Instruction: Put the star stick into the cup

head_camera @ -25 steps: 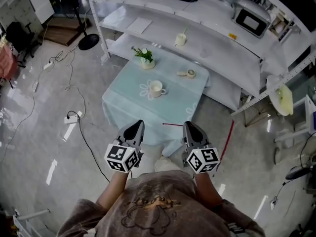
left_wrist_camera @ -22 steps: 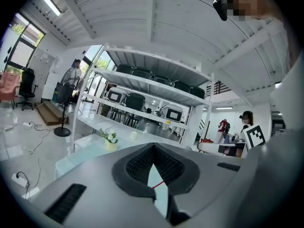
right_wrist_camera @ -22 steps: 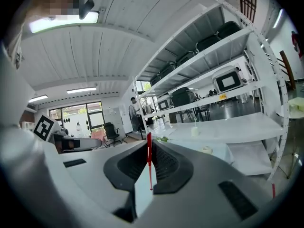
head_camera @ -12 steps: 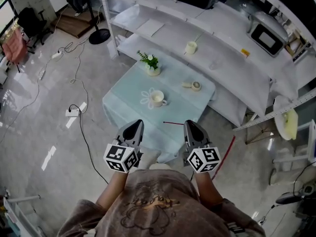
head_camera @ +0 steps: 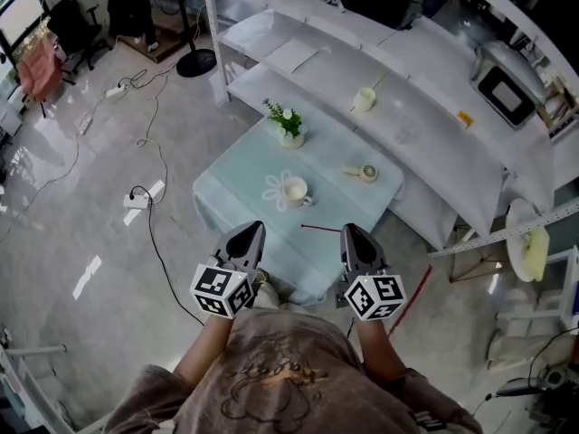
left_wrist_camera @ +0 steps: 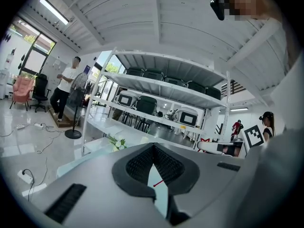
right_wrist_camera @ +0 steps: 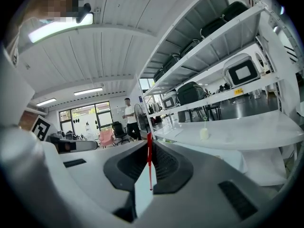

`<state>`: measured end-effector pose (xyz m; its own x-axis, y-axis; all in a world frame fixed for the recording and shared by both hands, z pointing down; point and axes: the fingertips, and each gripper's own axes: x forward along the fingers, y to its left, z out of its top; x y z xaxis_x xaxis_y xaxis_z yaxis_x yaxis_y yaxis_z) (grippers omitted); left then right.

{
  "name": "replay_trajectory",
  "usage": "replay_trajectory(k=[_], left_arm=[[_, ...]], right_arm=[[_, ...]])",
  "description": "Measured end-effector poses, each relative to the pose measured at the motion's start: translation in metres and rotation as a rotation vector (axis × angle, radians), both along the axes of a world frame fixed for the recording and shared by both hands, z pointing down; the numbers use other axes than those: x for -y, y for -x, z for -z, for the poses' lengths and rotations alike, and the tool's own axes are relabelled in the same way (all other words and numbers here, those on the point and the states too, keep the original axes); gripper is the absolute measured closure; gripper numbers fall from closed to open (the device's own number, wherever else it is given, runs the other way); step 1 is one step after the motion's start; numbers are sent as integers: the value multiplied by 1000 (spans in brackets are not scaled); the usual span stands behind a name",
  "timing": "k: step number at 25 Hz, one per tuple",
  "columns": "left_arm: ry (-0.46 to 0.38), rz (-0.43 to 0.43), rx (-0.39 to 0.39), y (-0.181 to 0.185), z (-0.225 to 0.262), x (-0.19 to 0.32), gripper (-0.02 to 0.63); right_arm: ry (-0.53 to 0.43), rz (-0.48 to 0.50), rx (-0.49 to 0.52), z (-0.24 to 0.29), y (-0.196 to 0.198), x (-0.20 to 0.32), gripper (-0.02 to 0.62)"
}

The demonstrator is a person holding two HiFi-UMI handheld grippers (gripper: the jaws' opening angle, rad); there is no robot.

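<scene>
We hold the star stick (head_camera: 318, 230) clamped in the right gripper (head_camera: 347, 229); in the right gripper view its jaws are pressed together on the thin red shaft, which runs up between the pads and ends just above their tips; we cannot make out the star itself; in the head view the stick pokes out sideways from the jaw tips toward the left gripper (head_camera: 255, 227), on our side of the cup (head_camera: 293, 189) and well apart from it; the left gripper's jaws meet at their tips with nothing between them, and it sits on the near side of the cup too, level with the right one; the cup stands upright on a flower-shaped mat (head_camera: 271, 191) on the table (head_camera: 237, 181), which wears a pale blue-green cloth; beyond the cup, at the table's far corner, stands a small potted plant (head_camera: 289, 123); to the right of the cup lies a small round object (head_camera: 365, 173) we cannot identify; farther past the cup, a second pale cup (head_camera: 365, 99) rests on the white shelf (head_camera: 434, 143); to the left of the cup, down on the floor, lies a power strip (head_camera: 136, 201) with its cable
</scene>
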<state>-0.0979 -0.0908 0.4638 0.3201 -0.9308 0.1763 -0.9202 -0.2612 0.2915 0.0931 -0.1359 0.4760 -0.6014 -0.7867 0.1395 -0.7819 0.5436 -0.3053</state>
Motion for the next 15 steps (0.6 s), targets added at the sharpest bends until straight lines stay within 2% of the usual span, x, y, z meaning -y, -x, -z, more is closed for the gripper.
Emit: replay_trajectory(k=[15], left_arm=[[8, -62, 8, 22, 3, 64, 584]], right_arm=[[-41, -28, 18, 22, 31, 66, 575]])
